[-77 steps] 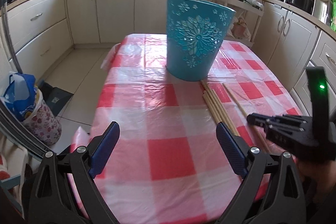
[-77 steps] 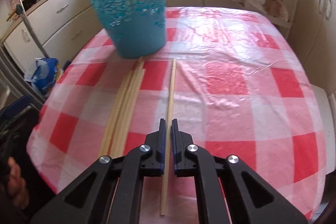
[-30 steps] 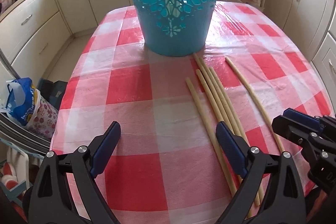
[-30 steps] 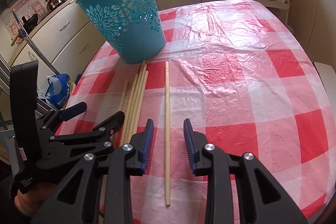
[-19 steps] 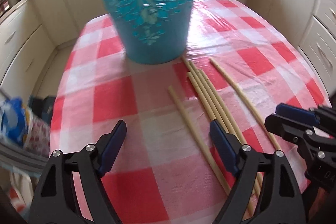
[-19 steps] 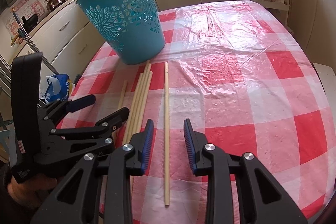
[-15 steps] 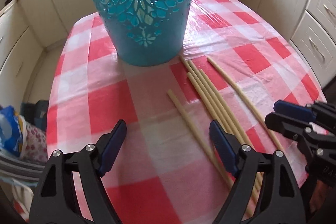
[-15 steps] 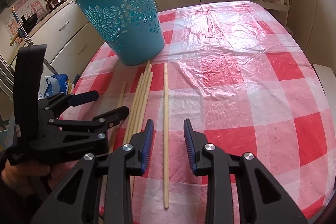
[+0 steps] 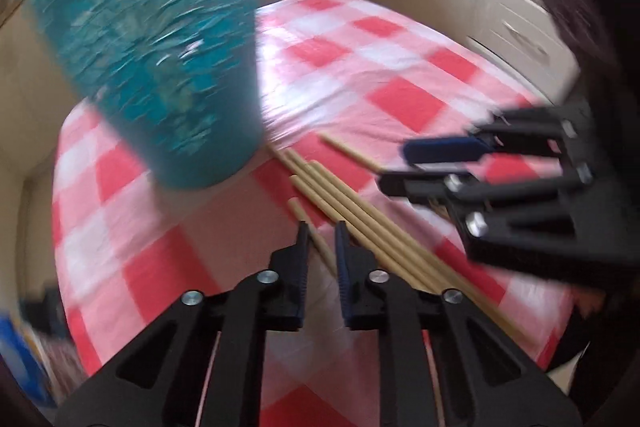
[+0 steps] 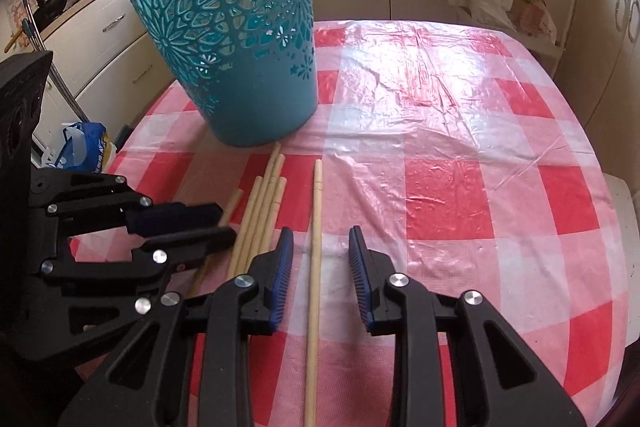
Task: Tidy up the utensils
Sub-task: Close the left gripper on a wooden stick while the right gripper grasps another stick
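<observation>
My left gripper [image 9: 320, 241] is closing around one stick [image 9: 310, 231] and my right gripper [image 10: 320, 255] is closing, not touching yet, around another stick [image 10: 314, 267], so either could roll away from the blue bin [image 10: 236, 27].

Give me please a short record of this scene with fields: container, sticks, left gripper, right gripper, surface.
container: teal bin, upright on the table
sticks: lone stick apart at the right; bundle beside it; one more stick at the left
left gripper: fingers closing around the left stick, narrow gaps on both sides
right gripper: fingers closing, lone stick between them, not yet pressed
surface: checked cloth, red and white
</observation>
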Tool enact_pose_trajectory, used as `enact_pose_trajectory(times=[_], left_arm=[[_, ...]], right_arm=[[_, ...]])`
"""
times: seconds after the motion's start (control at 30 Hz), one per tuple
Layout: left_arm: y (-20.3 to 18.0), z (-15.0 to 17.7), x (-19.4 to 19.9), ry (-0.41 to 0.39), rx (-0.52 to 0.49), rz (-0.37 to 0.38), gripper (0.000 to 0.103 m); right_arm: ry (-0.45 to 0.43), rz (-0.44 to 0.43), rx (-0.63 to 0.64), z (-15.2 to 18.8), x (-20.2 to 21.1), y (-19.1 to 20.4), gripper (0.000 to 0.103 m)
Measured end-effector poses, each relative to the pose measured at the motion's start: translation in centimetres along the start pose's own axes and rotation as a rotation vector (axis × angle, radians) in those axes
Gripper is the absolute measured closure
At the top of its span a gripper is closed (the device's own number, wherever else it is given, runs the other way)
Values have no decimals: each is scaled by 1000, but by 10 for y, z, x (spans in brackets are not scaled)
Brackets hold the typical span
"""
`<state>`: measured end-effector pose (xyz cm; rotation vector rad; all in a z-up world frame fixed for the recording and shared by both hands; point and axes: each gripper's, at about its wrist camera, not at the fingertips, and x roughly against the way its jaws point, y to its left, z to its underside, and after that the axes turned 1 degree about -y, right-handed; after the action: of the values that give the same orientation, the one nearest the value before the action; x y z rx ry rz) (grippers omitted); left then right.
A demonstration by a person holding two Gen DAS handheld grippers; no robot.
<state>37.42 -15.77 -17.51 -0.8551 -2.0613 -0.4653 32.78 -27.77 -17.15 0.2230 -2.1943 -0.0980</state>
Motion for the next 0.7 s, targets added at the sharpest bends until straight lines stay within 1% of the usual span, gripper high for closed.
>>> enact_pose_trajectory(times=[0.07,0.13,0.17,0.23,0.3,0.33,0.37,0.4,0.43,0.47,0.53,0.57,0.63,0.7], left_arm=[[-2,-1,1,12,-83,16,94],[-3,-3,2,27,-117,14,94],[-3,-3,3,37,-123,1,94],[-4,-4,3,48,-110,-25,93],[-4,-5,3,54,-91,-60,87],[-5,-5,3,59,-75,-76,86],[-4,-6,1,64,-57,-87,86],[-5,-7,1,70,-24,-107,86],[-6,-7,0,72,-7,-120,87],[-8,-6,1,73,18,-134,97],[-14,-4,1,64,38,-164,98],[-16,-1,2,58,49,-177,98],[-20,3,7,46,85,-182,98],[-25,8,16,25,113,-206,98]], right_arm=[[6,-13,-8,0,0,-2,88],[17,-14,-2,-3,-1,-4,88],[21,-9,9,-5,-3,-2,88],[27,17,58,-9,-6,4,88],[27,45,119,-9,-8,15,88],[24,56,147,-8,-9,19,90],[21,58,162,-7,-9,22,95],[15,69,172,-5,-8,24,97],[10,72,170,-4,-6,23,97],[10,62,154,-3,-5,20,97],[10,-29,49,-2,-1,4,97],[11,-95,-32,0,2,-8,97],[8,-162,-125,4,5,-23,97],[7,-221,-204,8,8,-36,97]])
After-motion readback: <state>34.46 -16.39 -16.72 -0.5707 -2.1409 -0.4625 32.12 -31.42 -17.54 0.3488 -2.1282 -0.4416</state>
